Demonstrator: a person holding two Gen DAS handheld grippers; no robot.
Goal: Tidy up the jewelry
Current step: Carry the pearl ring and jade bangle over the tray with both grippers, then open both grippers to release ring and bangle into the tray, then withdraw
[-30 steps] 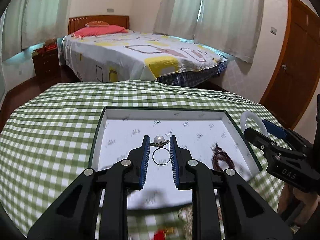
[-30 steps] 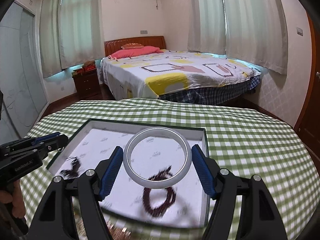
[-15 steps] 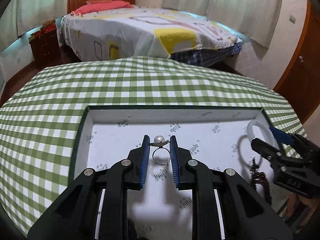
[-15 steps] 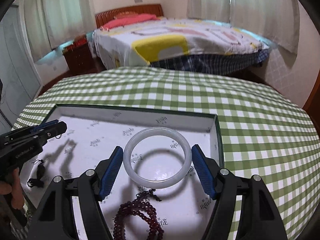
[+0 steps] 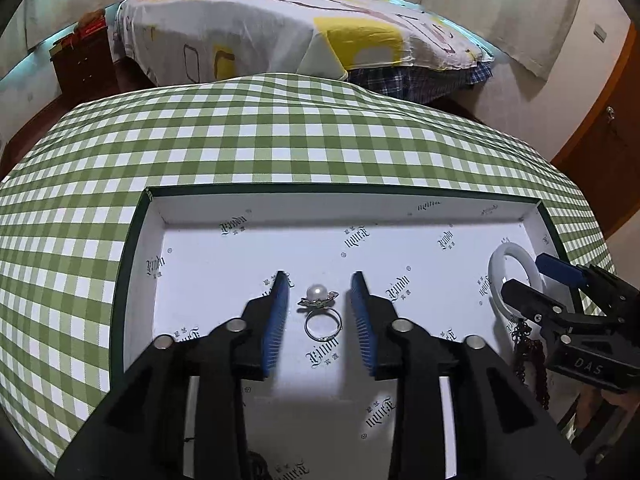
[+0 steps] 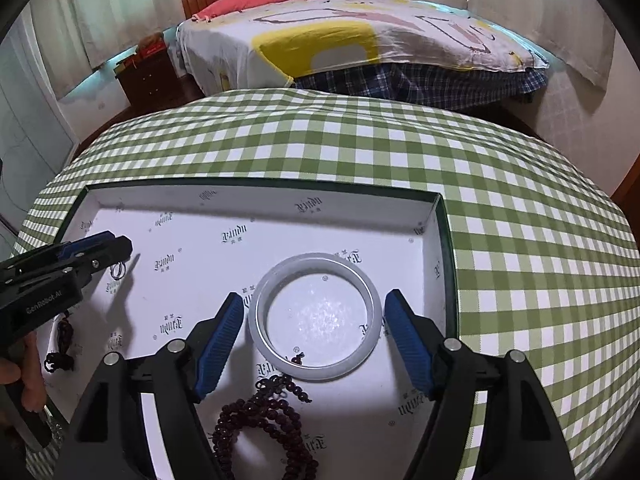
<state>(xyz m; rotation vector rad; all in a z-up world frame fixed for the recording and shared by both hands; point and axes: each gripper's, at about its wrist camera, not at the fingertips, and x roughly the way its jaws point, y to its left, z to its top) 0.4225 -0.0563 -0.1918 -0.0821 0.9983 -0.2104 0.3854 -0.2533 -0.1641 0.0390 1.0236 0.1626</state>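
Observation:
A shallow white-lined tray (image 5: 344,190) with a dark green rim (image 6: 260,182) lies on the checked table. A pearl ring (image 5: 316,293) rests on the tray floor between the fingers of my left gripper (image 5: 319,278). That gripper's jaws are opening and its pads are clear of the ring. In the right wrist view a white bangle (image 6: 316,260) lies flat on the tray floor inside my right gripper (image 6: 315,296). Those jaws are easing apart, with a thin gap at each pad. The ring (image 6: 118,270) also shows by the left gripper (image 6: 100,248).
A dark red bead bracelet (image 6: 260,412) lies in the tray just in front of the bangle. A smaller dark beaded piece (image 6: 60,360) sits by a person's hand (image 6: 24,380). Green checked cloth (image 5: 280,140) covers the table, with a bed (image 5: 280,20) beyond.
Both grippers came down into the tray. The left jaws spread and let the ring go onto the floor. The bangle now lies flat, free of the right pads.

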